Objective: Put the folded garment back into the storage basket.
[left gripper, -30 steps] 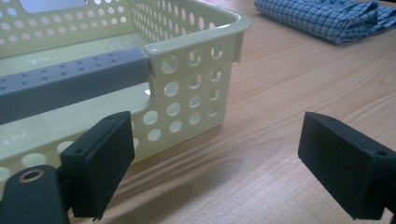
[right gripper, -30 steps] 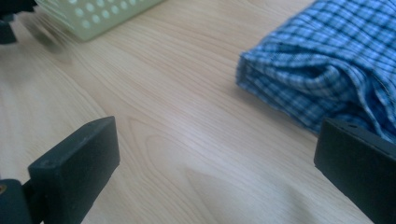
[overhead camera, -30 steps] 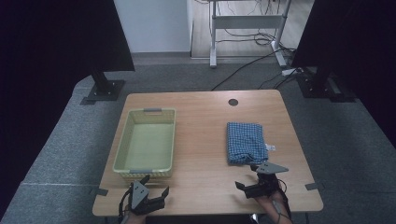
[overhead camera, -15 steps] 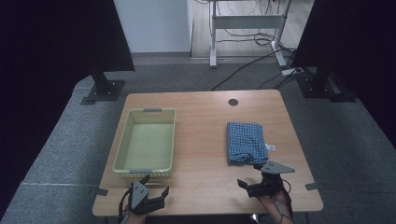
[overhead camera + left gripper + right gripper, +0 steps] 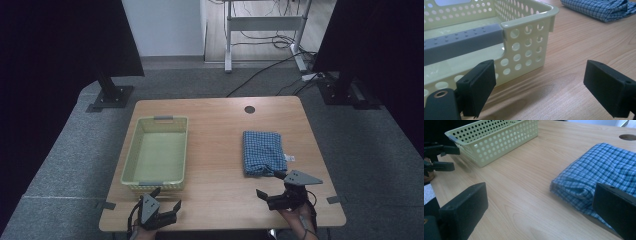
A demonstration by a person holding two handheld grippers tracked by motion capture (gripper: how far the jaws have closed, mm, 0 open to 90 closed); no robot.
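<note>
Right tool (image 5: 270,187): jaws wide apart, empty, just short of folded cloth (image 5: 264,152), long axis running away. Left tool (image 5: 167,199): spread, empty, beside basket (image 5: 131,165).

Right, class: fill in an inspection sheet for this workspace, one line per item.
Surface: wooden table, round hole at its far edge.
Job's things: folded checked cloth at right; green basket at left, nothing in it.
Clutter: nothing seen.
Grippers: left gripper open, near the basket's near end; right gripper open, just short of the cloth.
Cables: cables on the floor beyond the table.
Surroundings: grey carpet, dark panels on stands, metal frame.
</note>
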